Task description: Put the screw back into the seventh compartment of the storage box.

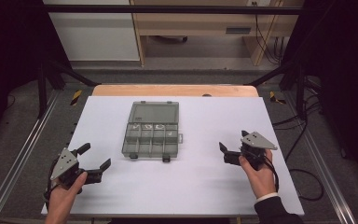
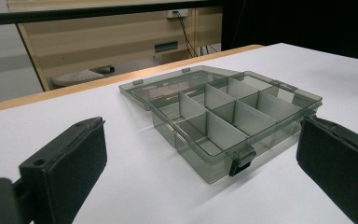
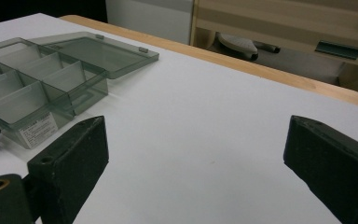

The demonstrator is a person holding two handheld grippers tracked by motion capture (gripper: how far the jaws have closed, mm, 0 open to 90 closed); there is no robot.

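A smoky clear compartment box (image 1: 150,139) lies at the middle of the white table top (image 1: 200,177), with its lid (image 1: 154,113) folded flat toward the far side. Small pale shapes sit in its back row; I cannot tell what they are. My left gripper (image 1: 95,156) rests near the front left, open and holding nothing, a hand's width from the box. My right gripper (image 1: 233,141) is open at the right of the box, also holding nothing. The left gripper (image 2: 200,140) view looks across the box (image 2: 233,116) and its dividers. In the right gripper (image 3: 196,149) view the box (image 3: 37,86) stands left.
The wooden table edge (image 1: 175,90) runs along the far side. Black frame posts (image 1: 42,79) stand at both back corners, and cables (image 1: 307,177) lie on the floor at the right. A wooden cabinet (image 1: 200,23) stands behind the table.
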